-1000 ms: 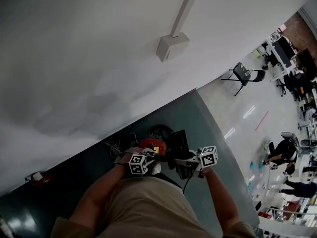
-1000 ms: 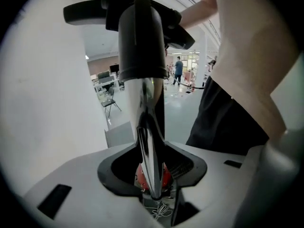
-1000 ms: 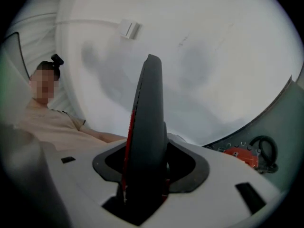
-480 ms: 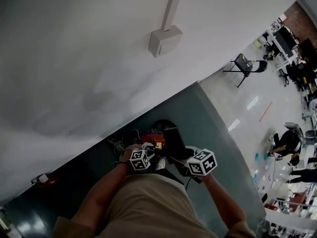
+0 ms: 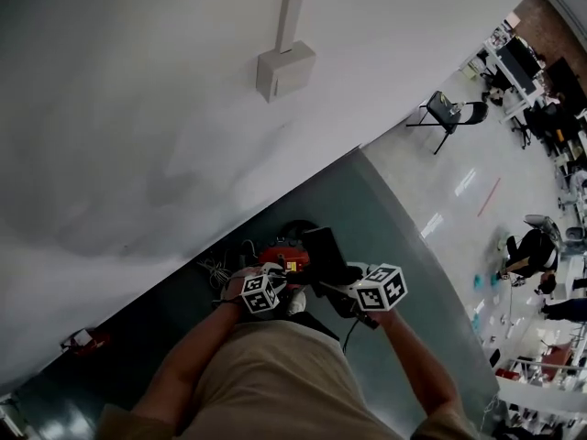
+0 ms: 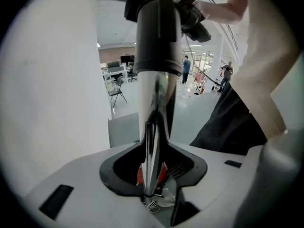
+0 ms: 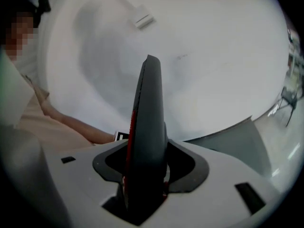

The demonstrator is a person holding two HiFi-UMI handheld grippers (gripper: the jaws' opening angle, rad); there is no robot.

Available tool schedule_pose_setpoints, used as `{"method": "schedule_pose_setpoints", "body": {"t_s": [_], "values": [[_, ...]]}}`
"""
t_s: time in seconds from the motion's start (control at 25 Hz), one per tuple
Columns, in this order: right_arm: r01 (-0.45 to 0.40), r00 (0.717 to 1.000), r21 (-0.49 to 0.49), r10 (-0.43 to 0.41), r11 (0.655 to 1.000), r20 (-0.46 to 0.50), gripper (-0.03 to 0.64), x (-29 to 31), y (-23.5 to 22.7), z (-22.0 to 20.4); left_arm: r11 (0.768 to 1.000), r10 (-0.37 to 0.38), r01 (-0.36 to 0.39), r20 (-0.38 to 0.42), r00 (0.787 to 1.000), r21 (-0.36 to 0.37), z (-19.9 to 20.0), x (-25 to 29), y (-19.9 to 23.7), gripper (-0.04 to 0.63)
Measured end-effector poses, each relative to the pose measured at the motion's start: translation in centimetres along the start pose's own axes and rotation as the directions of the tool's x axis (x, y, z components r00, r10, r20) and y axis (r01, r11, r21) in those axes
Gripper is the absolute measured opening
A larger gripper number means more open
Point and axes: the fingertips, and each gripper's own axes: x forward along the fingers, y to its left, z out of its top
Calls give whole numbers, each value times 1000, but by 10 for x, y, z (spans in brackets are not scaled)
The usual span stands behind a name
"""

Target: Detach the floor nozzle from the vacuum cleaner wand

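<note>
Chrome wand [image 6: 153,141], seemingly black-and-red floor nozzle [image 7: 147,127]

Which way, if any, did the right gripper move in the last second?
No real shift: in the head view the right gripper sits as far right of the red vacuum body as before. Only its marker cube has turned.

No legible text showing anywhere. Left marker cube [image 5: 260,294] and right marker cube [image 5: 382,288] are carrying only square patterns. Yellow label [image 5: 292,266] on the red vacuum body [image 5: 278,256], just beside the left cube, is reading too small.
</note>
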Motion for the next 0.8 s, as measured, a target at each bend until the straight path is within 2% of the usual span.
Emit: {"method": "schedule_pose_setpoints", "body": {"t_s": [0.08, 0.16, 0.28, 0.4, 0.52, 0.64, 0.72, 0.8], "values": [[1, 1000, -34, -2, 999, -21, 227, 2, 5, -5, 999, 9, -9, -8, 1000, 33, -2, -4, -1, 153], [-26, 1000, -30, 26, 999, -5, 225, -3, 0, -4, 1000, 14, -14, 8, 1000, 25, 4, -3, -4, 153], [4, 999, -74, -7, 997, -39, 225, -6, 3, -4, 1000, -10, 10, 3, 1000, 29, 4, -2, -6, 153], [-53, 998, -96, 48, 994, -50, 225, -10, -1, -10, 998, -4, 4, -2, 1000, 59, 0, -5, -15, 153], [-6, 998, -136, -3, 991, -66, 225, -11, 2, -5, 999, 2, -2, -3, 1000, 53, 4, -2, -11, 153], [-39, 996, -156, 26, 987, -81, 225, -12, 4, -13, 999, 13, -14, 5, 1000, 46, 9, 0, -15, 153], [3, 996, -175, -19, 984, -87, 224, -14, 4, -7, 999, 12, -12, -3, 1000, 47, 9, 0, -12, 153], [-8, 994, -193, -13, 981, -107, 225, -14, 7, -14, 998, 17, -16, -14, 1000, 68, 6, 0, -17, 153]]}}
